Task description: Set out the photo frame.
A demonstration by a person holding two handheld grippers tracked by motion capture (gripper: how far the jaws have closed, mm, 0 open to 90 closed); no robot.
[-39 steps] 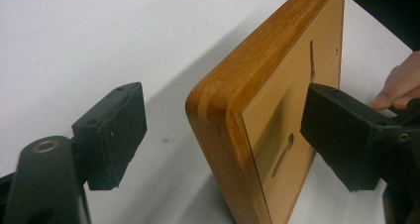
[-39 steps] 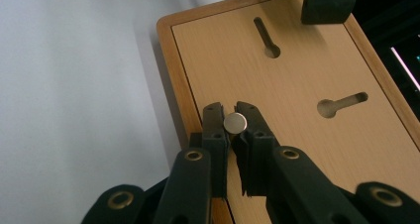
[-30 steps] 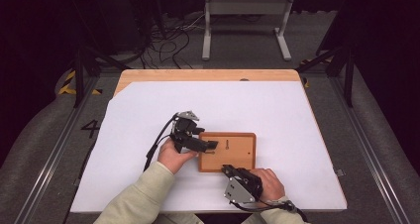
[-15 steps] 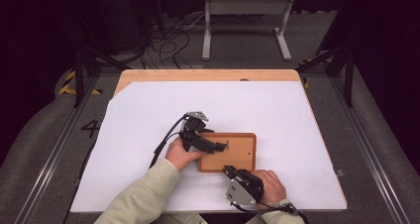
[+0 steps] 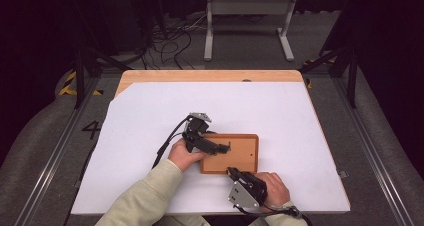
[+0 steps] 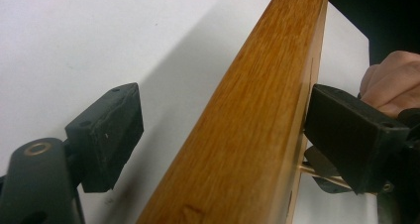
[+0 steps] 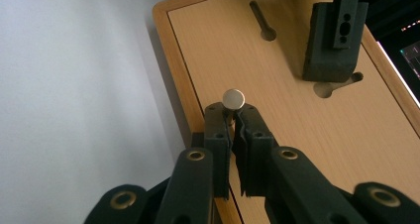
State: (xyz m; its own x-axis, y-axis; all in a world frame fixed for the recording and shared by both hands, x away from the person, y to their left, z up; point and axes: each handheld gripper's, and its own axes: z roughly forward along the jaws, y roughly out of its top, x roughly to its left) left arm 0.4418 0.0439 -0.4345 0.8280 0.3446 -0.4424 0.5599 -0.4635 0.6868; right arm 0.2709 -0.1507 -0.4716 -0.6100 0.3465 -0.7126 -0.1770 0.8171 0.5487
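Observation:
A flat wooden board with a darker rim lies on the white sheet. My left gripper reaches over it from the left. In the left gripper view, the left gripper is open and straddles the board's rim. One pad stands clear of the wood and the other is against the board's face. My right gripper is shut on a small round-headed metal pin at the board's near edge. Two keyhole slots are cut into the board's face.
The white sheet covers a wooden table. Behind the table, on the floor, are a grey metal stand and loose cables. Rails run along both sides of the table.
My left gripper has shifted a little to the right, farther over the board. The right gripper has stayed put with the pin.

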